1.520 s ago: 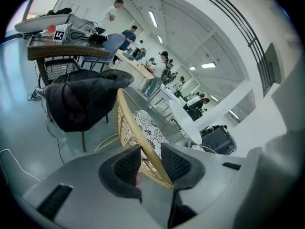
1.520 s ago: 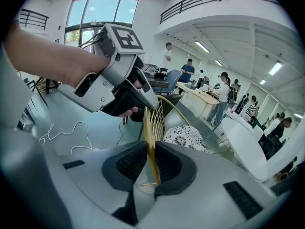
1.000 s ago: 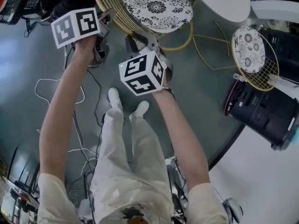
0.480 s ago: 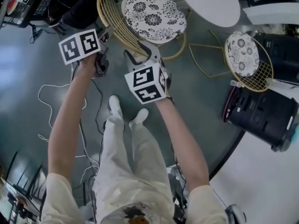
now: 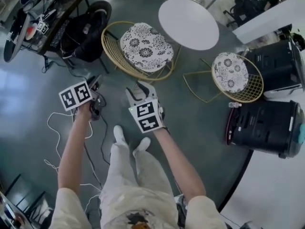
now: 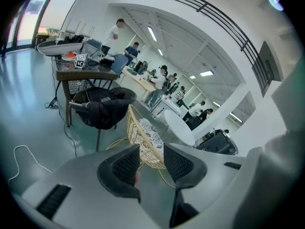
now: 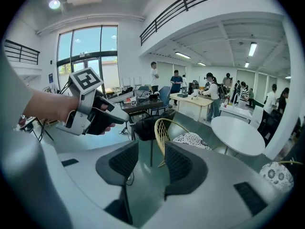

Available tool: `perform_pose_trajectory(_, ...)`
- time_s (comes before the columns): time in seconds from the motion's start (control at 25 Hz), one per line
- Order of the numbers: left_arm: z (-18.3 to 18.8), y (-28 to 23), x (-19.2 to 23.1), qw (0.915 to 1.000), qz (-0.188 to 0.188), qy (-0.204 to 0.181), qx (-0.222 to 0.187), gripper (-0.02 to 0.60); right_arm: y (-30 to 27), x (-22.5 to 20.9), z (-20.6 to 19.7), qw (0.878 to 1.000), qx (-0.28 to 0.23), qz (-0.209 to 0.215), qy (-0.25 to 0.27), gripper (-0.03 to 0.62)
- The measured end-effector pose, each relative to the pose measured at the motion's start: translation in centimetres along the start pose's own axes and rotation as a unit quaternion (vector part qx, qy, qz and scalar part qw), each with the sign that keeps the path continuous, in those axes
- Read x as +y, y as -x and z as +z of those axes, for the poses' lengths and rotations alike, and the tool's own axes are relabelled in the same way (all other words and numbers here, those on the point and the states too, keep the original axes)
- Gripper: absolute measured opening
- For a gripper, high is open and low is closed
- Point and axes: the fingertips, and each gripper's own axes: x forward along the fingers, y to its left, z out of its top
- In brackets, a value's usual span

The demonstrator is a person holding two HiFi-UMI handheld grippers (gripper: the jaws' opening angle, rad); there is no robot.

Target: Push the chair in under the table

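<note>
1. The left gripper (image 6: 151, 160) holds its dark ribbed pads (image 6: 126, 165) well apart. They have just been opening, and nothing lies between them.
2. The right gripper (image 7: 151, 162) also has its jaws spread and empty after just opening.
3. Both hang over the glossy grey-green floor (image 5: 200, 118), apart from the gold wire chair with a black-and-white floral cushion (image 5: 143, 46).
4. That chair's seat meets the near rim of the round white table (image 5: 188, 23). Whether any of the seat lies under the tabletop is hard to tell, and the top hides its own leg.
5. In the head view a marker cube covers the left jaws.
6. Near the floor's left edge, loose white cables (image 5: 55, 128) run partly behind the person's arm.
</note>
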Motion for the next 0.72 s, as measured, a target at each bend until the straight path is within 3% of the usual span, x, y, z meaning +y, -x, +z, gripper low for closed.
perform_pose_trajectory(0.24, -2.1, 5.8, -6.3, 0.9995, -0.029, -0.010, 0.003, 0.158, 7.3, 2.3, 3.8, 0.999, -0.048, 0.008, -0.018, 0.164)
perform_pose_trajectory(0.44, -5.5, 9.9, -13.2, 0.9977, -0.040, -0.053, 0.010, 0.154, 13.5, 3.2, 7.4, 0.994, -0.093, 0.021, -0.056, 0.158)
perform_pose_trajectory(0.6, -7.0, 13.9, -17.7, 0.9951, -0.026, -0.095, -0.006, 0.051, 18.1, 4.2, 9.2, 0.993, -0.102, 0.019, -0.055, 0.138)
perform_pose_trajectory(0.72, -8.2, 16.8, -20.4, 0.9940, -0.010, -0.106, -0.023, 0.020, 21.2, 5.6, 9.5, 0.991, -0.113, 0.034, -0.061, 0.135)
